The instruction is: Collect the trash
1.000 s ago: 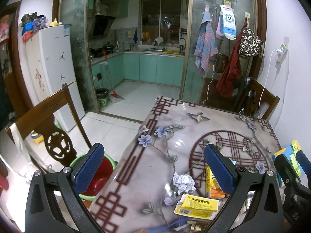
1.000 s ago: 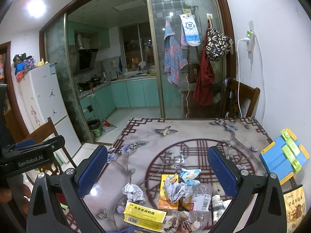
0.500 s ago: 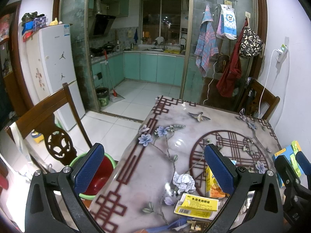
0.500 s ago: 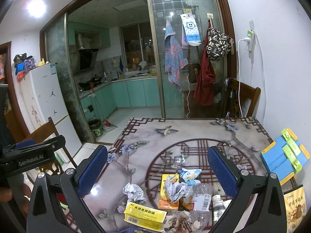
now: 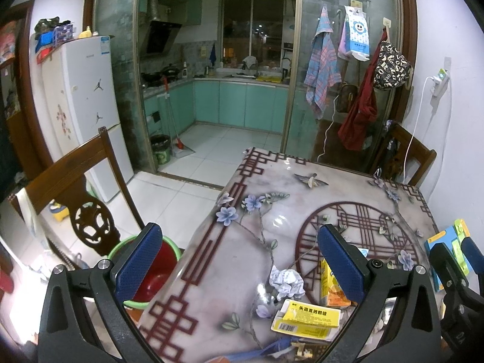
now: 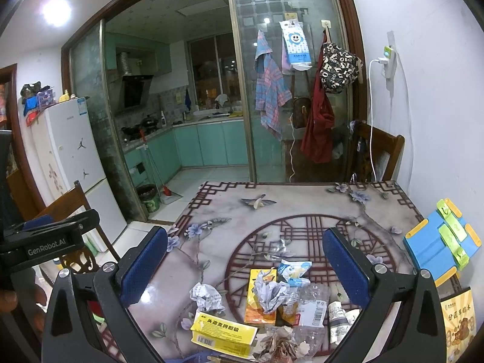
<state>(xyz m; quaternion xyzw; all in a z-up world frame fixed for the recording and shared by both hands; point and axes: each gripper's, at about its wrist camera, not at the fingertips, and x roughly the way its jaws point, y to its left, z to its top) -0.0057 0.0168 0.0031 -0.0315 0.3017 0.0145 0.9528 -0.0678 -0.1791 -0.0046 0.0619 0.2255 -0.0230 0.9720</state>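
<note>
Trash is heaped at the near edge of the patterned table [image 6: 302, 208]: a yellow flattened box [image 6: 222, 331], a crumpled white paper ball [image 6: 207, 296], an orange carton [image 6: 260, 299] with crumpled paper on it, a clear plastic wrapper [image 6: 311, 302] and a blue-white packet [image 6: 293, 269]. My right gripper [image 6: 245, 263] hangs open above the heap, holding nothing. My left gripper [image 5: 239, 260] is open over the table's left edge, empty; the yellow box [image 5: 305, 319] and paper ball [image 5: 286, 281] lie between its fingers' lines. A red bucket with a green rim [image 5: 151, 275] stands on the floor beside the table.
A wooden chair [image 5: 75, 187] stands left of the table, another chair [image 6: 378, 154] at the far right corner. A blue and yellow holder [image 6: 441, 242] and a yellow booklet [image 6: 459, 320] lie on the table's right side. The white fridge [image 5: 81, 106] is at left.
</note>
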